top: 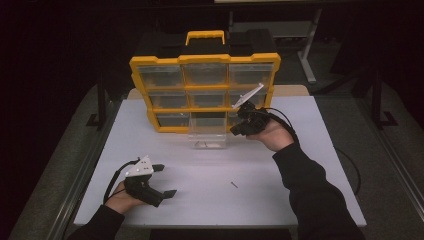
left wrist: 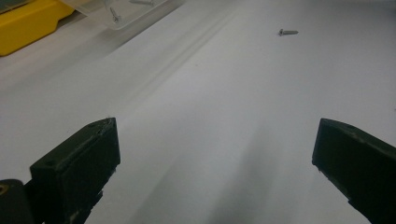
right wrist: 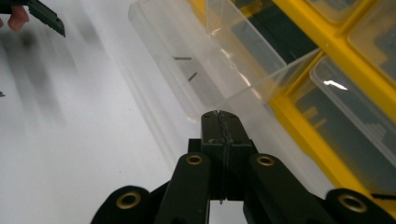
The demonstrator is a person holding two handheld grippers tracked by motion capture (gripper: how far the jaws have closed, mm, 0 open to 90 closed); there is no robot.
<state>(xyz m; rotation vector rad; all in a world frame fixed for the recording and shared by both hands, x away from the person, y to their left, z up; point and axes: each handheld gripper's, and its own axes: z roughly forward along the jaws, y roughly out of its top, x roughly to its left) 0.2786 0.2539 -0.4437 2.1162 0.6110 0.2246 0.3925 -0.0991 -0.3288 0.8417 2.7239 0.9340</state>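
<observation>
A: Log entry. My right gripper (right wrist: 219,114) has its jaws pressed together with nothing between them, tip just beside the near corner of the clear drawer (top: 207,137). That drawer is pulled out of the bottom middle slot of the yellow organiser (top: 205,90) and rests on the white table (top: 280,200) in front of it; two small screws (right wrist: 187,67) lie inside

B: And the left?

A: My left gripper (top: 165,181) is wide open, holding nothing, well apart from the organiser toward the near edge. One loose screw (top: 233,184) lies on the table between it and the drawer

B: Handling?

A: I judge the screw light, rigid, apt to roll or skid on the smooth top; I'd pinch across its shank. The drawer looks thin, stiff plastic, light, slippery – take it by a side wall, gently
</observation>
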